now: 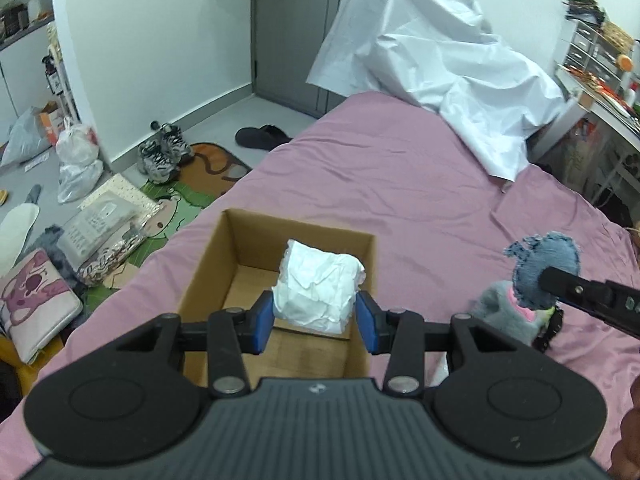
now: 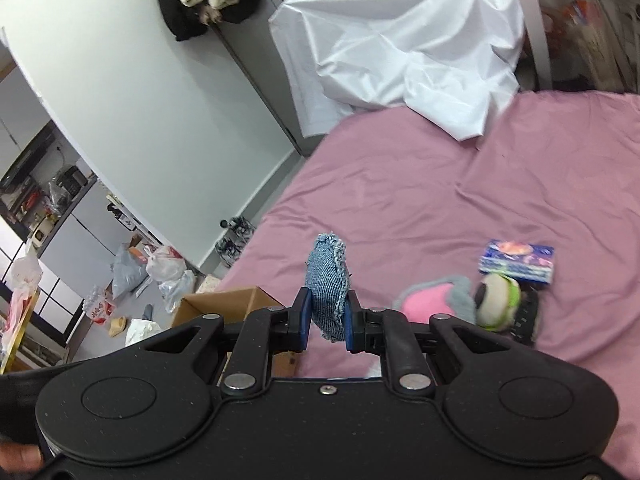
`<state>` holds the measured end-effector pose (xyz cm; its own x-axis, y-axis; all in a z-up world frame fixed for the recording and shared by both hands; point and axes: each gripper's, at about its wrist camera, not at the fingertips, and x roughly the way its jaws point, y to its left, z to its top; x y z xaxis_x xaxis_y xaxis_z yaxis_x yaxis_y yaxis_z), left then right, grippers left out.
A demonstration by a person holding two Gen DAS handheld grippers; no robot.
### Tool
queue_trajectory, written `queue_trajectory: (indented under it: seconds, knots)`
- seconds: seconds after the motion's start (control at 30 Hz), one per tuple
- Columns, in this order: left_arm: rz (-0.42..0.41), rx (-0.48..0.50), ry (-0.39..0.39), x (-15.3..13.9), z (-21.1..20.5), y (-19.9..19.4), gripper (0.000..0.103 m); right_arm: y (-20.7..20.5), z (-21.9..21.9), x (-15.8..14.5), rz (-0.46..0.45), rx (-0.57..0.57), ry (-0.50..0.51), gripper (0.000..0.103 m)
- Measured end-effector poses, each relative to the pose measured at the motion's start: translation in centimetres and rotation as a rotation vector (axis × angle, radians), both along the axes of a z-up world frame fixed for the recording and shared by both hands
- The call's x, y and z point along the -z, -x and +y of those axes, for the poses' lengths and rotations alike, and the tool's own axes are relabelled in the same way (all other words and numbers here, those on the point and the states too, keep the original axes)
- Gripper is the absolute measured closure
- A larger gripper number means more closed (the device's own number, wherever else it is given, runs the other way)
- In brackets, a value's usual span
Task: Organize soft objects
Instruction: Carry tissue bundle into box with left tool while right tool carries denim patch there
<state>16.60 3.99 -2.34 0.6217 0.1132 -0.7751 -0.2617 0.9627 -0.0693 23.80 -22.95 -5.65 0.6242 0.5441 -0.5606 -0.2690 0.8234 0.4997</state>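
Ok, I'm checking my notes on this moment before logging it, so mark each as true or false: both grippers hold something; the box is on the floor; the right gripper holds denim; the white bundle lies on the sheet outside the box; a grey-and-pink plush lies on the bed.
1. Both grippers hold something: true. The left gripper clamps the white bundle; the right gripper is shut too.
2. The cardboard box is on the floor: false, it sits on the pink bed sheet.
3. The right gripper holds the denim piece: true.
4. White bundle outside box: false, it is held over the box.
5. Grey-and-pink plush on bed: true.
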Motion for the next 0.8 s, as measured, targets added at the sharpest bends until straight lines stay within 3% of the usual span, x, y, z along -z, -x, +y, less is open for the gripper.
queue_trajectory:
  seconds: [0.43, 0.8]
  knots:
    - [0.032, -0.032, 0.019, 3.8, 3.6, -2.6, 0.060, -0.5, 5.2, 1.3, 0.003, -0.026, 0.023, 0.087]
    - [0.058, -0.065, 0.089, 6.3, 6.4, -3.7, 0.060, 0.1, 10.9, 2.0, 0.000, -0.098, 0.023, 0.086]
